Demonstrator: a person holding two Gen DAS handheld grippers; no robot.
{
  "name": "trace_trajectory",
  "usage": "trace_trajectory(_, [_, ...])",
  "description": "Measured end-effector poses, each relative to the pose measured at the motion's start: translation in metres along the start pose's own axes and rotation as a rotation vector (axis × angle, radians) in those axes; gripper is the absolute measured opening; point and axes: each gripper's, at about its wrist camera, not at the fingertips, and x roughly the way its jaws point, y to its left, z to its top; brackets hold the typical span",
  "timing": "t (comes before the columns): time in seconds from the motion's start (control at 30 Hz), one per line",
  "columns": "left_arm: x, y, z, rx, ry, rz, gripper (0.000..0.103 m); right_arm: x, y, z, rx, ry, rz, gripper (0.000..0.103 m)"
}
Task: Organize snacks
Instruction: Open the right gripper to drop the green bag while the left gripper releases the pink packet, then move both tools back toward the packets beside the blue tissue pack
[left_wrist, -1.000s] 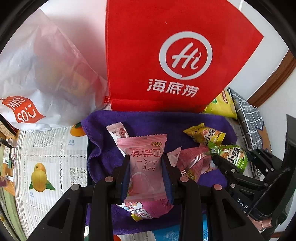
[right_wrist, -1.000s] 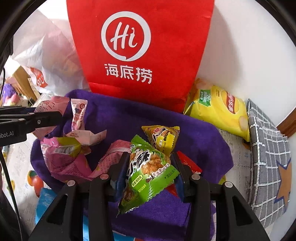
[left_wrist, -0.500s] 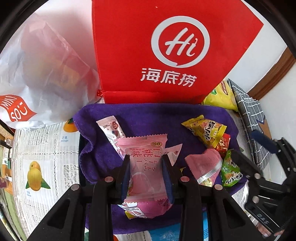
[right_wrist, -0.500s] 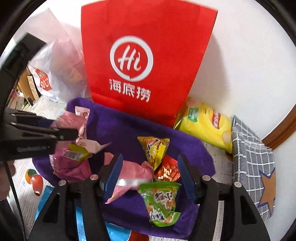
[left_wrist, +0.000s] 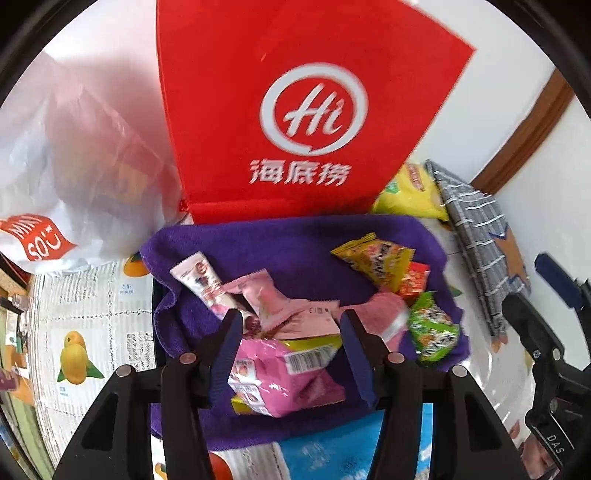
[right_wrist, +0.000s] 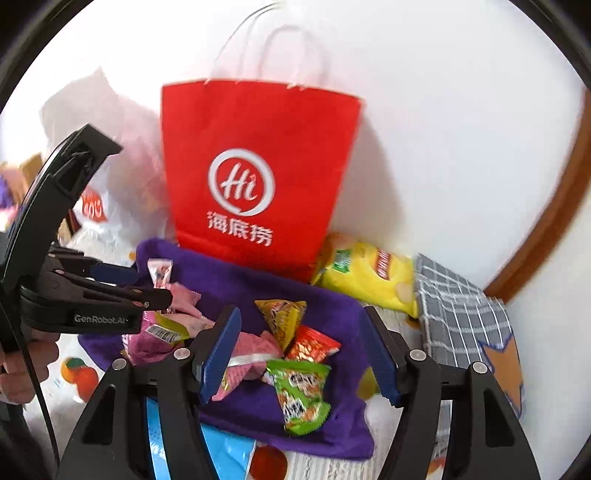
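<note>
A purple cloth (left_wrist: 295, 243) holds a pile of small snacks. My left gripper (left_wrist: 291, 321) hovers over its left side with jaws opening. The pale pink peach packet (left_wrist: 273, 299) lies loose on the pile beyond the fingers, above a larger pink bag (left_wrist: 280, 373); neither pad presses anything. My right gripper (right_wrist: 301, 321) hangs above the cloth's right side, jaws opening and nothing gripped. The green packet (right_wrist: 299, 391) lies flat on the cloth below it, beside a red packet (right_wrist: 314, 343) and a yellow triangular packet (right_wrist: 280, 314).
A red paper bag (right_wrist: 255, 177) stands against the wall behind the cloth. A white plastic bag (left_wrist: 74, 166) sits at the left, a yellow chips bag (right_wrist: 369, 280) and a grey checked cloth (right_wrist: 461, 314) at the right. A fruit-print tablecloth (left_wrist: 74, 332) lies beneath.
The left gripper let go of the pale pink packet, which dropped onto the pile. The right gripper released the green packet onto the cloth, then rose and drew back.
</note>
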Motion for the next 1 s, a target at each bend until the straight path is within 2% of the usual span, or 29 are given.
trace_trajectory(0.17, [-0.037, -0.018, -0.008, 0.045, -0.076, -0.017, 0.060, -0.045, -0.015, -0.023, 0.099, -0.034, -0.034, 0.066])
trace_trajectory(0.27, [-0.055, -0.030, -0.020, 0.062, -0.100, -0.033, 0.060, -0.070, -0.017, -0.038, 0.117, -0.041, -0.052, 0.066])
trace_trajectory(0.6, [-0.100, -0.041, -0.093, 0.079, -0.124, -0.029, 0.060, -0.139, -0.013, -0.088, 0.169, -0.079, -0.033, 0.068])
trace_trajectory(0.83, [-0.122, -0.040, -0.137, 0.058, -0.152, -0.024, 0.065, -0.170, -0.005, -0.116, 0.176, -0.098, -0.011, 0.071])
trace_trajectory(1.0, [-0.129, -0.036, -0.164, 0.047, -0.183, 0.006, 0.069, -0.173, 0.000, -0.137, 0.185, -0.104, 0.010, 0.074])
